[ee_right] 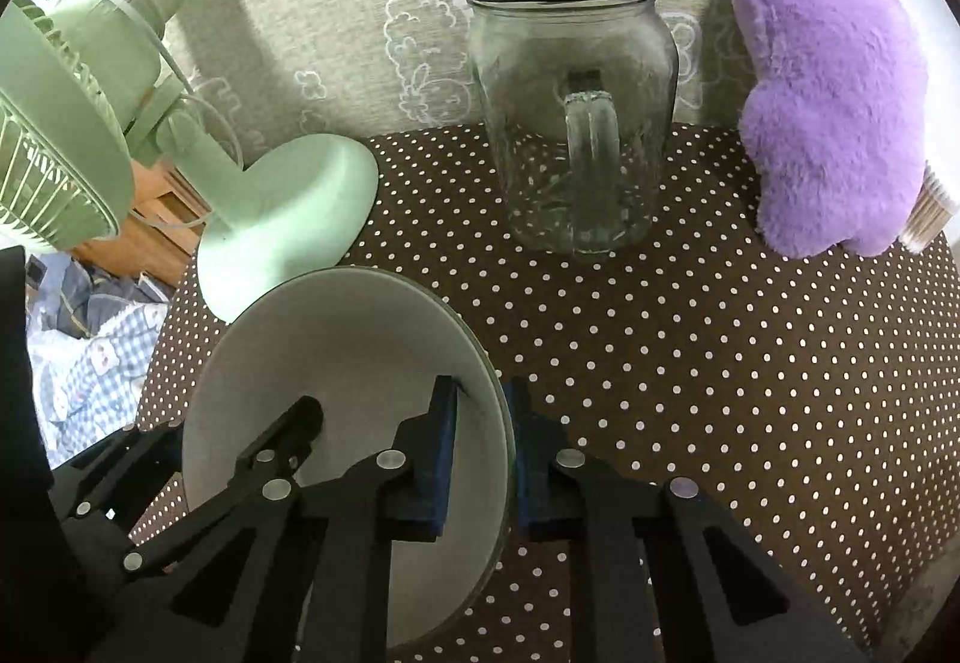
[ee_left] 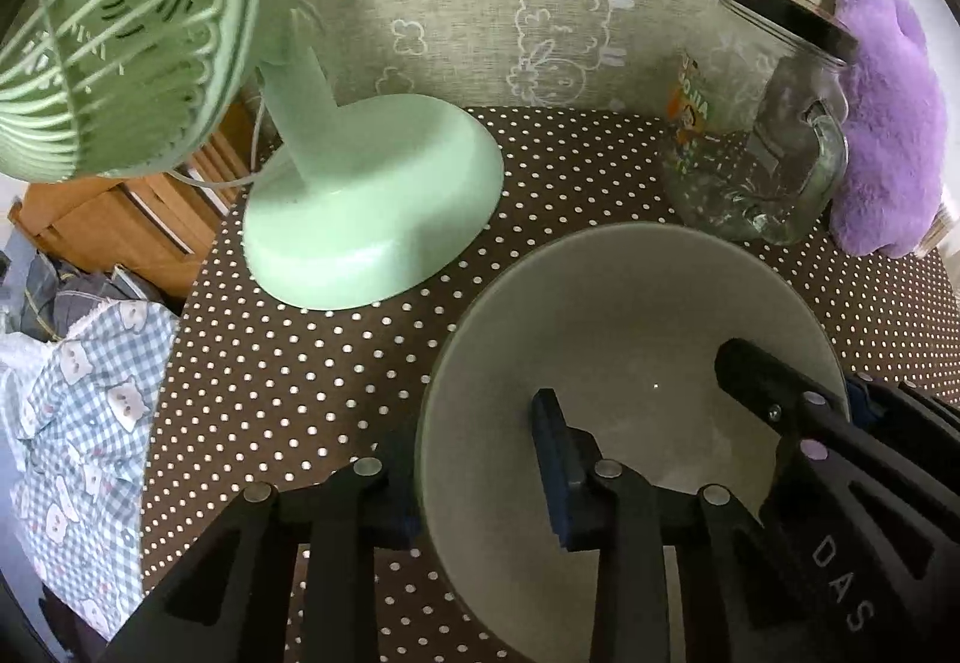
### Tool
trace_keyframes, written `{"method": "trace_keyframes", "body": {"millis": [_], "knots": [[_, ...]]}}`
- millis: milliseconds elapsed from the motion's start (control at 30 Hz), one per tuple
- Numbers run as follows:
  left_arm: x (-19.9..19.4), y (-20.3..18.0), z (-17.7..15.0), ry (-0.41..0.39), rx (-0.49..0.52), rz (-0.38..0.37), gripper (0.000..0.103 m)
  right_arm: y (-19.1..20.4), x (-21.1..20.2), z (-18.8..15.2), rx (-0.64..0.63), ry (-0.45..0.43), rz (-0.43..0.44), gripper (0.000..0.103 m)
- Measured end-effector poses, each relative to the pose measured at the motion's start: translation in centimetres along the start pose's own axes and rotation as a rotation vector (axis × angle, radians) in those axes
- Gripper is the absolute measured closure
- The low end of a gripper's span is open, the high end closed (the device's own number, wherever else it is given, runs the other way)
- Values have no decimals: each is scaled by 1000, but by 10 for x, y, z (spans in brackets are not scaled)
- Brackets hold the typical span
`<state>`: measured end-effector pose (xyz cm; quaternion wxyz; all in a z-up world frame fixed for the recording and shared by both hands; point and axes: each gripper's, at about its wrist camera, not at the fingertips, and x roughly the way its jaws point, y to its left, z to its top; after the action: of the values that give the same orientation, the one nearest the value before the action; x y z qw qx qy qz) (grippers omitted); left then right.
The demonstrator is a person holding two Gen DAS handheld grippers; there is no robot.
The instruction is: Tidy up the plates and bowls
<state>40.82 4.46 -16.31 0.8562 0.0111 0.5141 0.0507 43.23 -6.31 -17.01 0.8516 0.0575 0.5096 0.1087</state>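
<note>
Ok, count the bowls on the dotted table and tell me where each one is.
1. A pale bowl sits on the dotted tablecloth, in front of the green fan, its opposite rims pinched by the left gripper and right gripper. Others may be out of view.

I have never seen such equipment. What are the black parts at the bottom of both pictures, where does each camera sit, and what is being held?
They are two hand-held grippers; a person carries one in each hand, and each has its own camera looking along its fingers. The left wrist view shows the left gripper pinching the near-left rim of a pale bowl. The right wrist view shows the right gripper pinching the opposite rim. Both are shut on the bowl. On the dotted tablecloth also stand a green fan, a lidded glass jar and a purple plush toy.
</note>
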Motion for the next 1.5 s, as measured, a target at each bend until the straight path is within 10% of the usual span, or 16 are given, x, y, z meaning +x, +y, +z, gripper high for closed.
{"method": "trace_keyframes", "body": {"millis": [500,667,1500], "knots": [[-3,12,-1,-18,-16,20,63,-7,-5,-2,29,7,33,88],[3,15,0,10,-58,-59,80,-6,-6,-4,29,8,33,89],[-24,8,-41,55,20,-137,81,-8,-53,-58,118,66,-22,90]]}}
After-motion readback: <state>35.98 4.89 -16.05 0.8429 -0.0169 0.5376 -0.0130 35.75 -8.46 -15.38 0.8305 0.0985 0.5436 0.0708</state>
